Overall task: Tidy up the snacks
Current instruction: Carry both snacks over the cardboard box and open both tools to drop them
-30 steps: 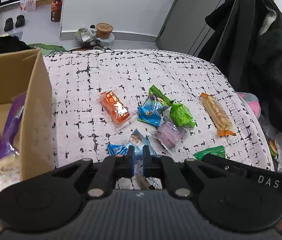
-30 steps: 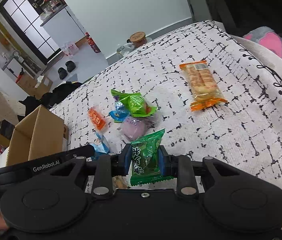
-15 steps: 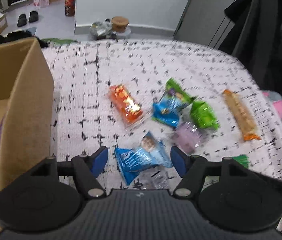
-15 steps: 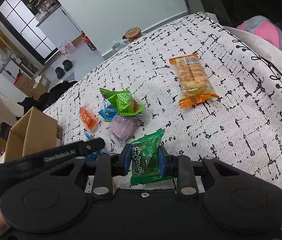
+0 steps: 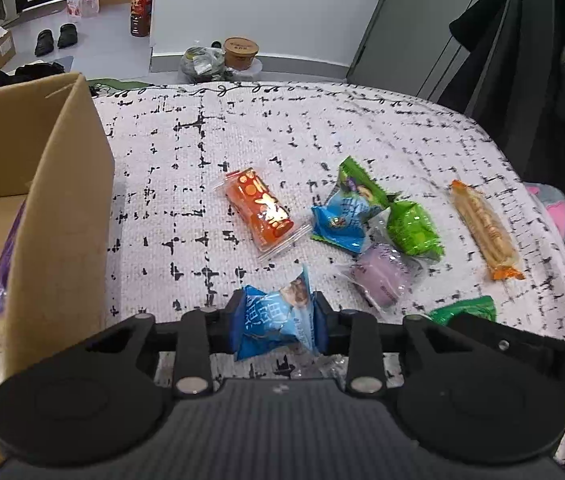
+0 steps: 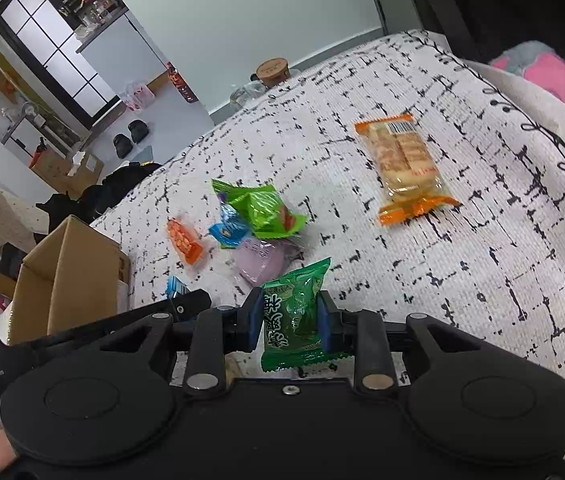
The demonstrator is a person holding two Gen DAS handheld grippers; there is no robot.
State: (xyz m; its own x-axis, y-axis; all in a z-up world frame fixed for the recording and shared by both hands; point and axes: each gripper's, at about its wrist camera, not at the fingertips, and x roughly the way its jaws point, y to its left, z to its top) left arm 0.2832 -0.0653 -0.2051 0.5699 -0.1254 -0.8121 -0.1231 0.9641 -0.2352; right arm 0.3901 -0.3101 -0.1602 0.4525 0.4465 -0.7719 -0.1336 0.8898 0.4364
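At the near edge, left wrist view: the left gripper (image 5: 278, 322) has just been closing its jaws; they now press both sides of the blue snack packet (image 5: 276, 320), which sits between them.
Near edge, right wrist view: the right gripper (image 6: 290, 320) grasps the dark green snack packet (image 6: 296, 314), its jaws clenched on the two sides of the wrapper.
Same dark green packet, left view: only a corner (image 5: 464, 310) shows, at 4 o'clock from the blue packet, behind the black bar of the other tool.
Table: the table (image 5: 242, 128) has a white cloth with black broken lines, and all loose snacks lie on it.
Purple snack: the purple snack (image 5: 382, 276) in clear wrap lies at 2 o'clock from the blue packet, near to it.
Orange-red packet: the orange-red packet (image 5: 260, 212) lies at 12 o'clock from the left jaws, apart from the others.
Cluster: a second blue packet (image 5: 338, 222), a light green packet (image 5: 412, 228) and a green-purple packet (image 5: 358, 186) touch each other, just beyond the purple snack.
Biscuit pack: the long orange biscuit pack (image 5: 482, 228) lies alone at 3 o'clock from the cluster, well apart.
Cardboard box: the cardboard box (image 5: 62, 216) stands at 9 o'clock, open, with several snacks inside.
Far floor: a bottle (image 5: 140, 12) and a pair of dark shoes (image 5: 56, 36) stand beyond the table.
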